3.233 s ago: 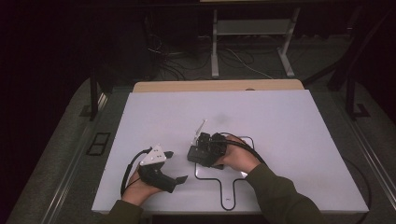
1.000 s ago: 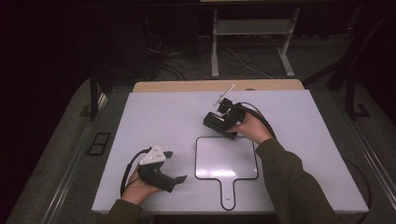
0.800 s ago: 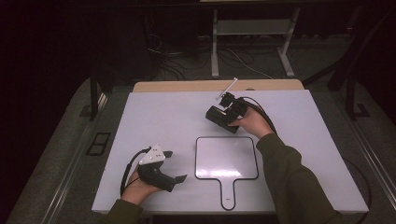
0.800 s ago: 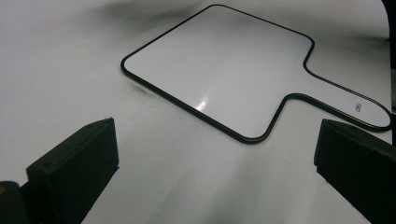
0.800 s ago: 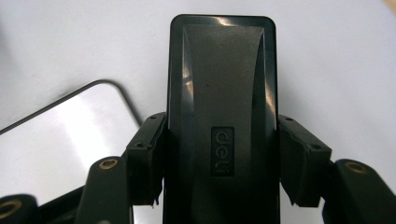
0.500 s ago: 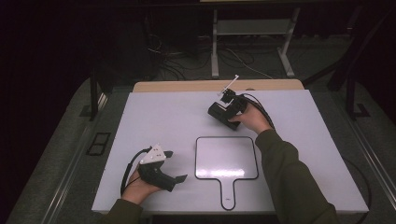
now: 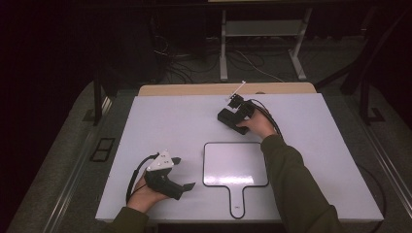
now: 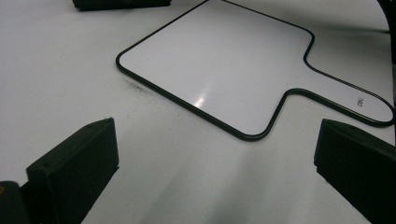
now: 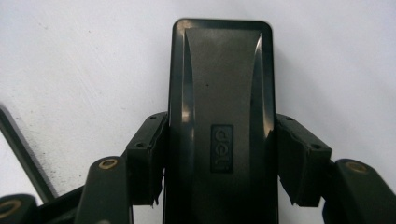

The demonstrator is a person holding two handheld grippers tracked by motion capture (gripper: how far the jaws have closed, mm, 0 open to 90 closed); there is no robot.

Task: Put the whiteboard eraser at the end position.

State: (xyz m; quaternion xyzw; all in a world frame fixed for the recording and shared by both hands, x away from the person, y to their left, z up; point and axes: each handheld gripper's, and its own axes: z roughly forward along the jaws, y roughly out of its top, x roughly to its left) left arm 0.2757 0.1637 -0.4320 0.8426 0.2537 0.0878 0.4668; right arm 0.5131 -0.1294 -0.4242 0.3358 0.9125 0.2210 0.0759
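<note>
A black block-shaped eraser [image 9: 222,93] with a small logo on its top sits between the pads [image 9: 147,154] of my right gripper [image 9: 219,154], which is shut on its two long sides. In the high view that gripper [image 7: 232,118] is at the far middle of the white table [image 7: 170,121], low over the surface. A white paddle-shaped whiteboard [image 7: 234,164] with a black rim lies flat in the near middle. My left gripper [image 7: 182,173] rests at the near left, open, pointing at the whiteboard [image 8: 219,60] with nothing between its jaws.
The whiteboard's handle [image 7: 236,204] points toward the table's near edge. A wooden strip [image 7: 194,89] runs along the far edge, with a metal stand [image 7: 262,36] and cables on the floor beyond. The right gripper's black cable [image 7: 265,114] loops over the hand.
The right gripper has carried the eraser from the whiteboard's corner to the far middle of the table and sunk toward the surface. The left gripper has stayed put.
</note>
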